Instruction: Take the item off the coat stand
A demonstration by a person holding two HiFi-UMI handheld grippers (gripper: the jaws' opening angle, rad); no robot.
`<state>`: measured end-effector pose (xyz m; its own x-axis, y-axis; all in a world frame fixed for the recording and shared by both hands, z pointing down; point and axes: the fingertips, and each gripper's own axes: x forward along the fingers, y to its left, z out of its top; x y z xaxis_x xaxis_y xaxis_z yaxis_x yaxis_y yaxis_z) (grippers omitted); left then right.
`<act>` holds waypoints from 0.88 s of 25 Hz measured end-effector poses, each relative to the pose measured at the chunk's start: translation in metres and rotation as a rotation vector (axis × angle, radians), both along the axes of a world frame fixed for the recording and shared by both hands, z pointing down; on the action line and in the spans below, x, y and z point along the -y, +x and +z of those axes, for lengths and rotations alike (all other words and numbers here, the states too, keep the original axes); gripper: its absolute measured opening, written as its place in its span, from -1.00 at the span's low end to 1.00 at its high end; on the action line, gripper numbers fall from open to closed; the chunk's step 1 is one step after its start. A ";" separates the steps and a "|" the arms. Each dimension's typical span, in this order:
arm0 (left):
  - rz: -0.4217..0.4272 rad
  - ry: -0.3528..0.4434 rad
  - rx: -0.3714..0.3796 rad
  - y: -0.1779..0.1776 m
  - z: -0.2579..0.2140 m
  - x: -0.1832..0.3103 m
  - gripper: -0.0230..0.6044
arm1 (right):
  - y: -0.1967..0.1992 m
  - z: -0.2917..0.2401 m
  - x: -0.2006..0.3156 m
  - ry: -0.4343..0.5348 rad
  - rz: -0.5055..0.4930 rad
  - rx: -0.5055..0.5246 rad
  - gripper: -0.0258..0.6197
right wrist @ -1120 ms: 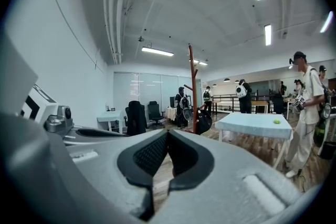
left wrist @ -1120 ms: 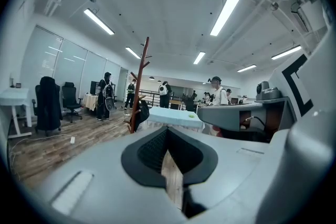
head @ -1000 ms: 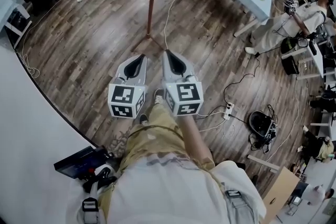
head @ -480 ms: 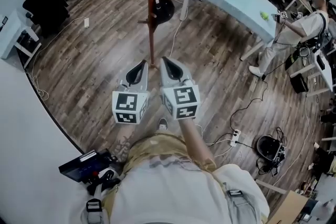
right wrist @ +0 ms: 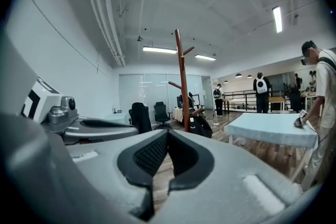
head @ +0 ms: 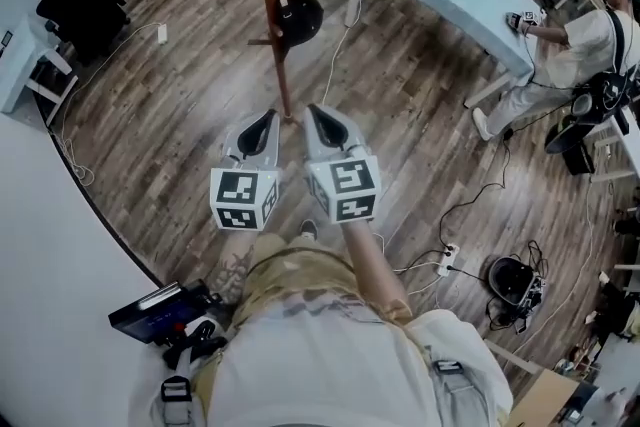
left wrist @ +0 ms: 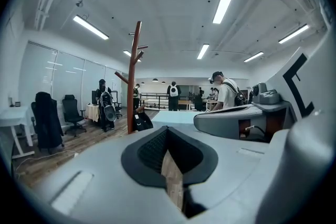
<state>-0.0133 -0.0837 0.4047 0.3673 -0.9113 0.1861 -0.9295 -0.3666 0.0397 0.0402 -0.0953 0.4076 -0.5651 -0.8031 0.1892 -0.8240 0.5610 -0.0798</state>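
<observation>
Closer: coat stand | left gripper, right gripper side by side, closed

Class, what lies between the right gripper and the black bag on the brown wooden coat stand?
In the head view, only wooden floor and a thin white cable lie there.

The person wears a white T-shirt and tan camouflage trousers. The left gripper and right gripper are pale grey shells with black ribbed pads and black-and-white marker cubes.
</observation>
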 end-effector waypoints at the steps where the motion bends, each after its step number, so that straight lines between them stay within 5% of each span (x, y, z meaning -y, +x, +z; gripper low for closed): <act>1: 0.000 -0.010 -0.001 0.001 0.003 0.002 -0.93 | 0.001 0.003 0.003 -0.006 -0.001 0.006 -0.92; 9: -0.009 -0.066 -0.021 -0.006 0.026 0.036 -0.93 | -0.001 0.024 0.039 -0.046 0.000 0.019 -0.92; 22: 0.041 -0.045 -0.069 -0.039 0.020 0.139 -0.93 | -0.037 0.019 0.136 -0.026 0.040 -0.020 -0.92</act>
